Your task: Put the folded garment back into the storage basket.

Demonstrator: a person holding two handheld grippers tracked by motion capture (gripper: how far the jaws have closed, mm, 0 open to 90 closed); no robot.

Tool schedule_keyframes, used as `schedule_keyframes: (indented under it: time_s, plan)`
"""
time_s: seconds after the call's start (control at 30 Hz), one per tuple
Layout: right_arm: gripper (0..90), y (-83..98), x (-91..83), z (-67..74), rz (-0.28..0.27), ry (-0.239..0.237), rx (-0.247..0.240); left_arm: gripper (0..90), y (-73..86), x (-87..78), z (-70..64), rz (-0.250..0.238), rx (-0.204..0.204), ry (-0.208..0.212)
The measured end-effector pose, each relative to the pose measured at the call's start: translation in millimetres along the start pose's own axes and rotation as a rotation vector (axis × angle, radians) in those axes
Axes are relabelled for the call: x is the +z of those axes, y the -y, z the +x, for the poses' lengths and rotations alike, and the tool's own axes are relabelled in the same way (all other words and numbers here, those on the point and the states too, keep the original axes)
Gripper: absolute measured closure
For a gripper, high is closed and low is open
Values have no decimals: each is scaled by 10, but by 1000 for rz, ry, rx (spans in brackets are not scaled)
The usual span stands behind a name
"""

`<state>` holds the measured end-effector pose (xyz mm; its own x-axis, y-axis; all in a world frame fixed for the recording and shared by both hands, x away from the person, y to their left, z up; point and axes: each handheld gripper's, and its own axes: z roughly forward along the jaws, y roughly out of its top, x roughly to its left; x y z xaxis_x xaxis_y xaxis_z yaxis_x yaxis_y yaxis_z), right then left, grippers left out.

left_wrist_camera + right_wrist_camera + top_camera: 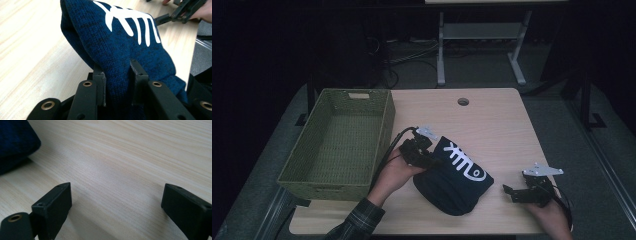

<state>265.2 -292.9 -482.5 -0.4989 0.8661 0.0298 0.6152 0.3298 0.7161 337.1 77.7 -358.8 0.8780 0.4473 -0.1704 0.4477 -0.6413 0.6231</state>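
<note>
The green woven basket (337, 145) on the table's (507, 125) left side is bare — nothing in it yet. The dark blue knit hat (454, 175) sits near the front edge, one end pinched in the left gripper (422, 152) — the basket drop looks next. The right gripper (517, 192) rests wide apart by the front right corner, holding nothing.

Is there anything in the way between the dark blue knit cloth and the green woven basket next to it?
Nothing visible. The left claw is clamped on the dark blue knit cloth, and the green woven basket sits just left of it on the table with its top open. Its near wall is the one edge to lift over.
</note>
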Motion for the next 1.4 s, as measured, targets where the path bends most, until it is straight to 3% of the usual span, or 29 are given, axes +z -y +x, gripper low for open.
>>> schedule_keyframes:
  time_s: [0.4, 0.6, 0.8, 1.17, 1.4]
  plan:
    - [93, 0, -1, 0, 0, 0, 0, 717, -207, -340, -32, -6, 32, -1]
    - [94, 0, -1, -1, 0, -1, -1, 717, -284, -490, -34, 17, 38, 7]
    - [94, 0, -2, 0, -1, 0, 1, 717, -396, -708, -23, 64, 65, -12]
    - [94, 0, -2, 1, 0, 1, 1, 717, -536, -1047, -2, 91, 60, -34]
    - [94, 0, -1, 3, -1, 2, 4, 716, -584, -1273, 62, 80, 32, -54]
